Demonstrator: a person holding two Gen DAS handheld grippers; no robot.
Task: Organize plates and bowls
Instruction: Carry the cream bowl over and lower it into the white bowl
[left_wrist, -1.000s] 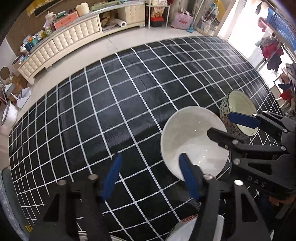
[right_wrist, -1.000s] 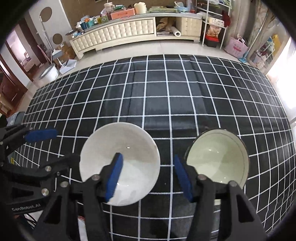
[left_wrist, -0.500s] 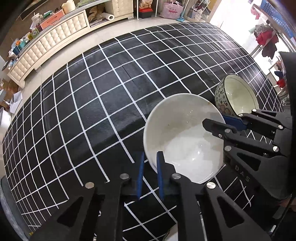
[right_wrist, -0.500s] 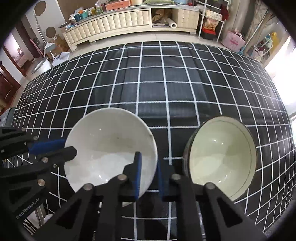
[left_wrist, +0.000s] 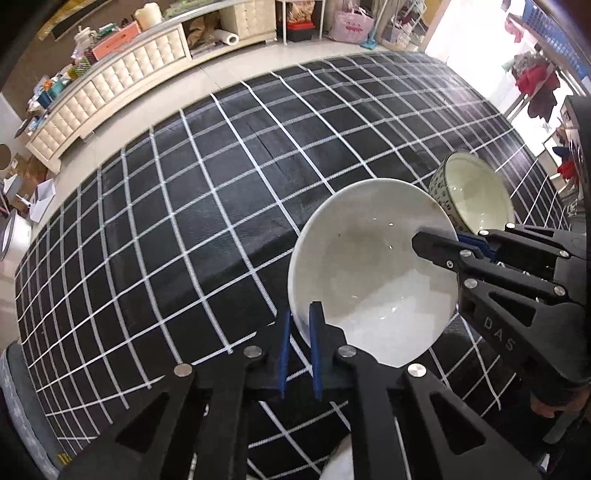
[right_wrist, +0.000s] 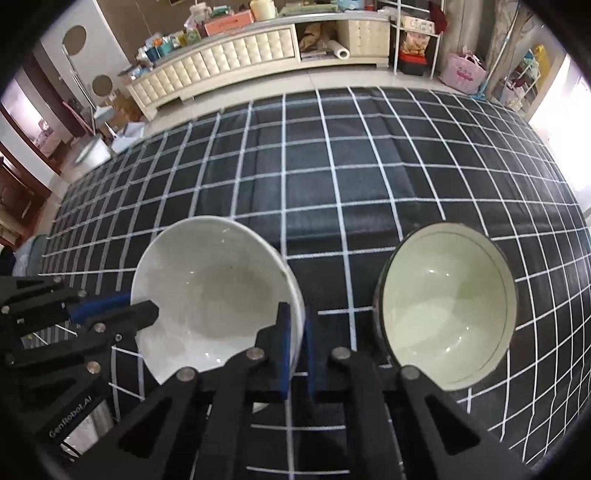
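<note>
A plain white bowl (left_wrist: 369, 273) (right_wrist: 214, 291) sits over the black grid-patterned tablecloth (left_wrist: 207, 206). My left gripper (left_wrist: 299, 317) is shut on its near-left rim, one blue pad inside and one outside. My right gripper (right_wrist: 295, 325) is shut on the opposite rim and shows in the left wrist view as black fingers (left_wrist: 439, 243) over the bowl's right edge. The left gripper (right_wrist: 122, 306) shows at the bowl's left side in the right wrist view. A second bowl (left_wrist: 476, 195) (right_wrist: 447, 314), dotted outside and pale inside, stands just to the right, untouched.
A white dish (left_wrist: 340, 458) peeks out below the grippers near the table's front edge. The tablecloth (right_wrist: 332, 177) stretches far ahead. Beyond it are a tiled floor and a long cream cabinet (right_wrist: 229, 70) with clutter on top.
Both grippers went from open to shut on opposite sides of the white bowl's rim. The bowl now looks larger and tilted in both views.
</note>
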